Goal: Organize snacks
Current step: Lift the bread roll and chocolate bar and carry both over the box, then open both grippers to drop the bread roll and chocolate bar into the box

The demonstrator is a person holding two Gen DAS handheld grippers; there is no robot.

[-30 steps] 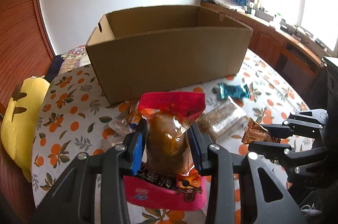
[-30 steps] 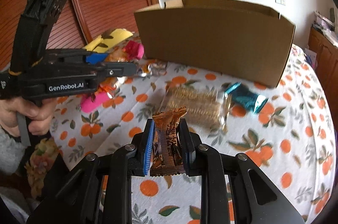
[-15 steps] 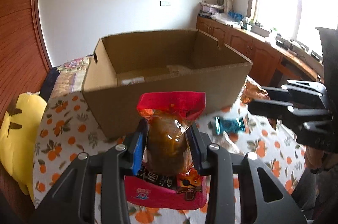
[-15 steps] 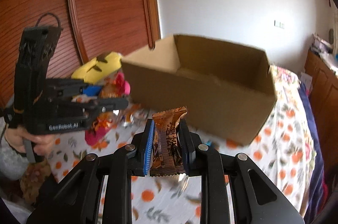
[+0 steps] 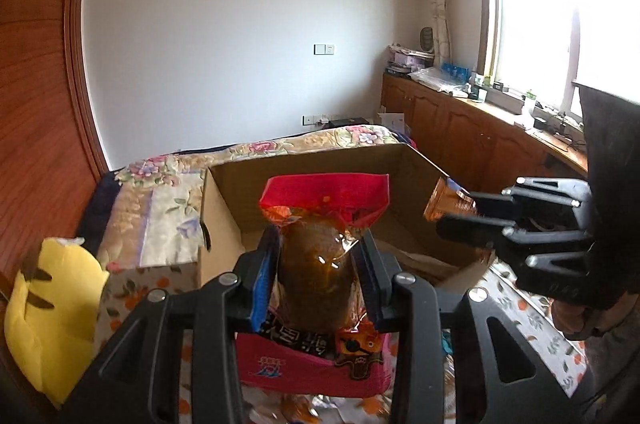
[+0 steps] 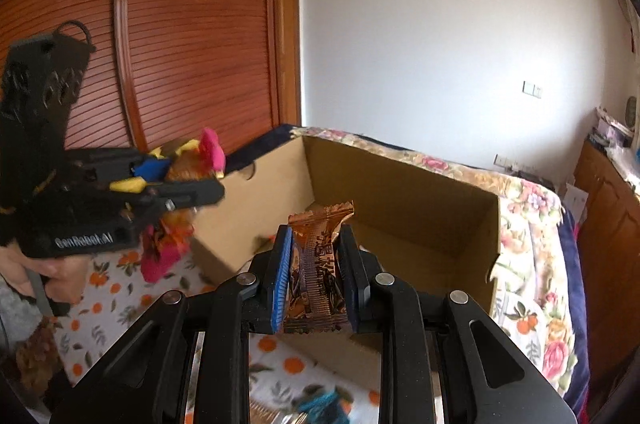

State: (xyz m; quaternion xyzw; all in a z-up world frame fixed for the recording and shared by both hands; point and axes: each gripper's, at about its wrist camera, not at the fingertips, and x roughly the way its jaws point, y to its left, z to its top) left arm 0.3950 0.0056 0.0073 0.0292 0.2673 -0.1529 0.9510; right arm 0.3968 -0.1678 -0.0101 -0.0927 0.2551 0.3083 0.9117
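Above the open box (image 5: 416, 183) rim, left gripper (image 5: 318, 280) clamps a red pouch (image 5: 320, 264), right gripper (image 6: 316, 276) a brown bar (image 6: 318, 264).

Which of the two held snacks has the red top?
The big clear pouch in the left gripper; the right gripper holds a small brown bar wrapper instead.

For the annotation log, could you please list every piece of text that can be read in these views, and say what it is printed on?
"GenRobot.AI": white letters on the side of the left gripper, seen in the right wrist view.
Red snack pouch: dark band of Chinese characters and a small blue logo, too blurred to read.
Brown snack bar in the right gripper: dark Chinese characters, not legible.
Cardboard box: no print visible.
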